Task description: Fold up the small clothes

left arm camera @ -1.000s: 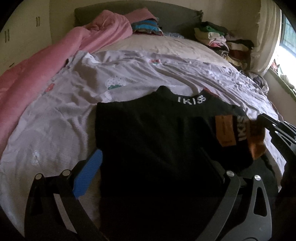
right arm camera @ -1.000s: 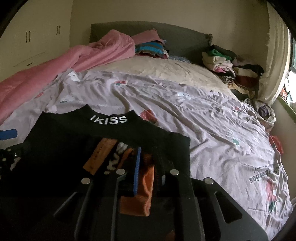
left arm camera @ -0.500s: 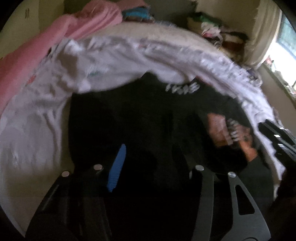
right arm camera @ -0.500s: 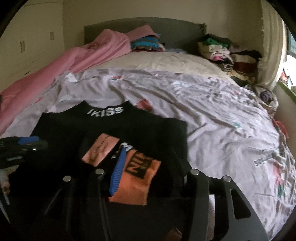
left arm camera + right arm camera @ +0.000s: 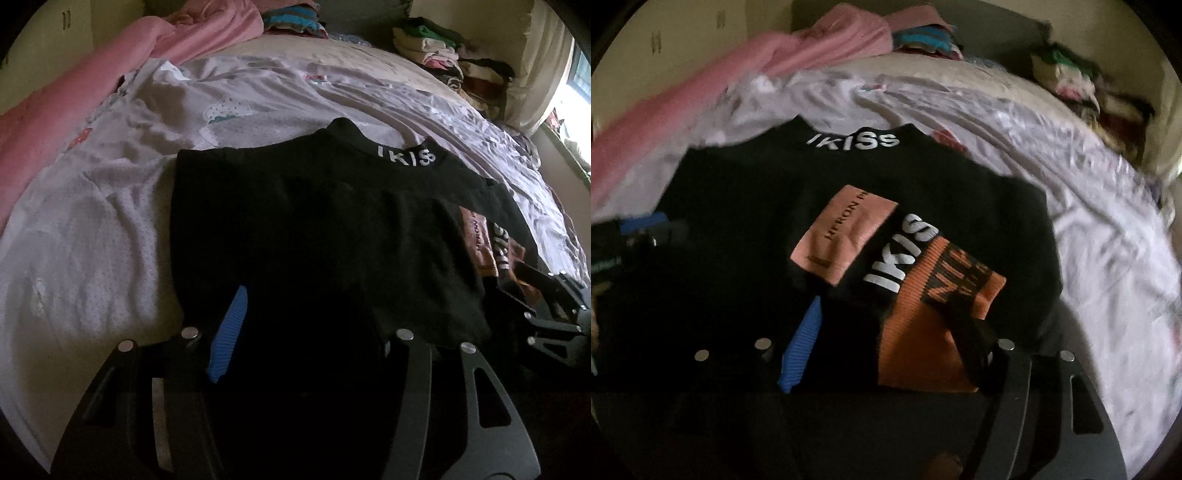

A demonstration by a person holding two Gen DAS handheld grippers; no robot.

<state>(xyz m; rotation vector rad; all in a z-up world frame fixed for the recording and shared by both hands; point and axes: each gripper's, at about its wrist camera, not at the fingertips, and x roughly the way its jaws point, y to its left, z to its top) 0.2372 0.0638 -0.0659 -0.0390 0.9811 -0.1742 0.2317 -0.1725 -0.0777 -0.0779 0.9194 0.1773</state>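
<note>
A small black sweater (image 5: 314,229) with a white "IKISS" collar lies flat on the bed; it also shows in the right wrist view (image 5: 775,221). Its sleeve with an orange cuff (image 5: 923,332) and a pink patch (image 5: 846,236) is folded over the body. My left gripper (image 5: 306,325) is open over the sweater's near left hem, its blue pad (image 5: 229,332) showing. My right gripper (image 5: 886,343) is open over the orange cuff at the near right hem; it appears at the right edge of the left wrist view (image 5: 554,317).
The bed has a pale printed sheet (image 5: 92,240). A pink blanket (image 5: 55,122) lies along the left side. Folded clothes are stacked at the headboard (image 5: 291,18) and piled at the far right corner (image 5: 454,55).
Both grippers moved forward and lower over the sweater's near hem. The left gripper narrowed from wide open; the right gripper opened from nearly shut, and the orange cuff now lies between its fingers.
</note>
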